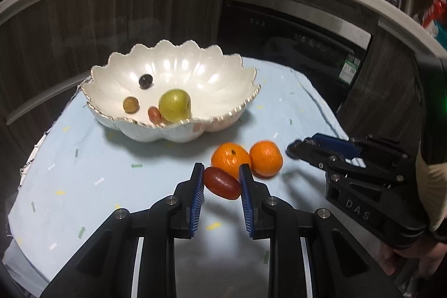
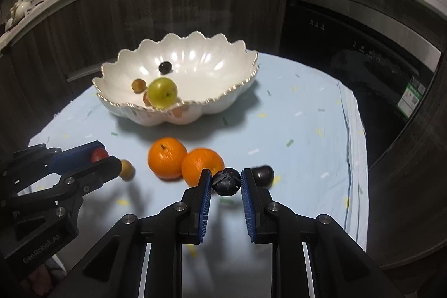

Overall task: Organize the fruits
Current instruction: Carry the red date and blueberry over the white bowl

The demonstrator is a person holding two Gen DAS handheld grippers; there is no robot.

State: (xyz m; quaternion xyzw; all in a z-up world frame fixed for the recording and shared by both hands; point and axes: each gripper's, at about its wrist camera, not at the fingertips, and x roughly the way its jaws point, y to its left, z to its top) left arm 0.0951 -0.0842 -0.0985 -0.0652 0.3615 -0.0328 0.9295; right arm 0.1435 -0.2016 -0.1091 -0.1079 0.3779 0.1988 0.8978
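The left gripper [image 1: 221, 183] has its 2 blue pads clamped on an oblong red fruit [image 1: 222, 183], held just clear of the pale blue cloth [image 1: 111, 166]. The right gripper [image 2: 223, 182] is pinched tight on a small dark round fruit [image 2: 226, 181]. Both tools point slantwise down toward the scalloped white bowl [image 1: 223, 69], the landmark here.

Just in front of the bowl lie 2 oranges [image 1: 231, 158], touching each other; a second dark fruit [image 2: 262, 175] sits right of them, a small tan fruit [image 2: 127, 169] left of them. Inside the bowl rest a green fruit [image 1: 174, 105] and 3 small ones. A hand [image 1: 413, 256] grips the right tool's handle.
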